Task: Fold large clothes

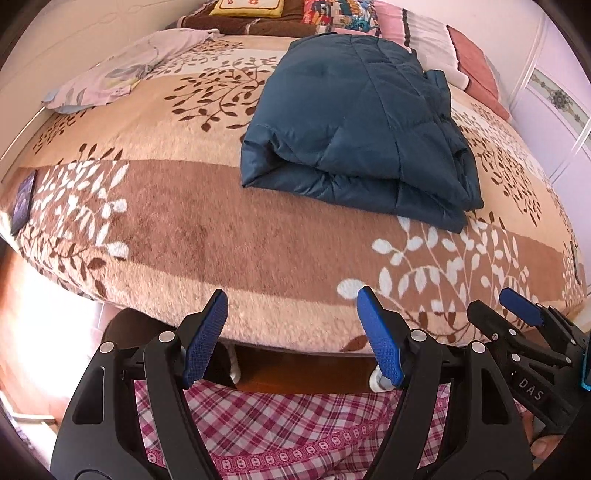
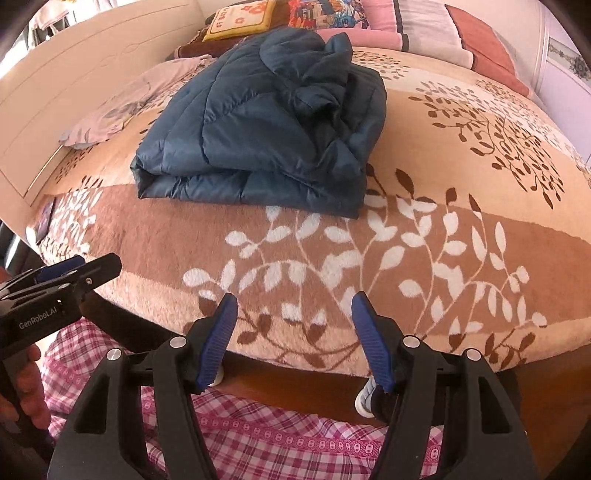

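Observation:
A dark blue quilted jacket [image 1: 354,122] lies folded into a thick bundle on the bed; it also shows in the right wrist view [image 2: 266,122]. My left gripper [image 1: 291,299] is open and empty, held back off the bed's near edge, well short of the jacket. My right gripper [image 2: 293,301] is open and empty too, also off the near edge. The right gripper shows at the right of the left wrist view [image 1: 517,306], and the left gripper at the left of the right wrist view [image 2: 74,267]. Neither touches the jacket.
The bed has a beige and brown leaf-pattern blanket [image 1: 184,236]. A pale floral cloth [image 1: 122,70] lies at the far left, pillows [image 2: 417,26] at the head. A dark phone [image 1: 24,201] lies at the left edge. Pink plaid trousers [image 1: 295,435] are below the grippers.

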### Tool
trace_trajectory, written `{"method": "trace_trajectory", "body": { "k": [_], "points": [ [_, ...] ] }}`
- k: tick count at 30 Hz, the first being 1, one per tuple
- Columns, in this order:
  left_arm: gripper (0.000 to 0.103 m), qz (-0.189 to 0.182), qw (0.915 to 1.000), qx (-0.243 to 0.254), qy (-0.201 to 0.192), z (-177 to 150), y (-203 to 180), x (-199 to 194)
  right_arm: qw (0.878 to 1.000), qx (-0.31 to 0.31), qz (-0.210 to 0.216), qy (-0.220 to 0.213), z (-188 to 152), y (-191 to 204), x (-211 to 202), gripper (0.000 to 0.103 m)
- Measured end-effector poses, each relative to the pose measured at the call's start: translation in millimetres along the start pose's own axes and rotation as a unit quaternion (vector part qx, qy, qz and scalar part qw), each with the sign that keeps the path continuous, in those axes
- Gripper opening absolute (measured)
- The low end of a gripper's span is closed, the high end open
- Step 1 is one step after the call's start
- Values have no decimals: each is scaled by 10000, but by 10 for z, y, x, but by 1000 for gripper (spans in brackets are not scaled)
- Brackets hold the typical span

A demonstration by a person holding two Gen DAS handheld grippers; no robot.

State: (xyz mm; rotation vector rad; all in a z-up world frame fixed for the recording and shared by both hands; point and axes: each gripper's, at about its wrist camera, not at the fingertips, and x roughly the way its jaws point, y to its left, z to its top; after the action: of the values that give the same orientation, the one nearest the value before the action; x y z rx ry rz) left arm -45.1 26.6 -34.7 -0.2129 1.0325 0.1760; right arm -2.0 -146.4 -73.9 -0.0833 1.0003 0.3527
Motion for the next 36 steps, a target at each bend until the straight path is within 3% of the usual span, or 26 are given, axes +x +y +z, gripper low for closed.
{"method": "trace_trajectory", "body": {
  "k": [36],
  "points": [
    [72, 75, 9994, 328, 78, -5, -152, 15, 9996, 205, 90, 178, -67, -123, 44, 63]
  ]
}}
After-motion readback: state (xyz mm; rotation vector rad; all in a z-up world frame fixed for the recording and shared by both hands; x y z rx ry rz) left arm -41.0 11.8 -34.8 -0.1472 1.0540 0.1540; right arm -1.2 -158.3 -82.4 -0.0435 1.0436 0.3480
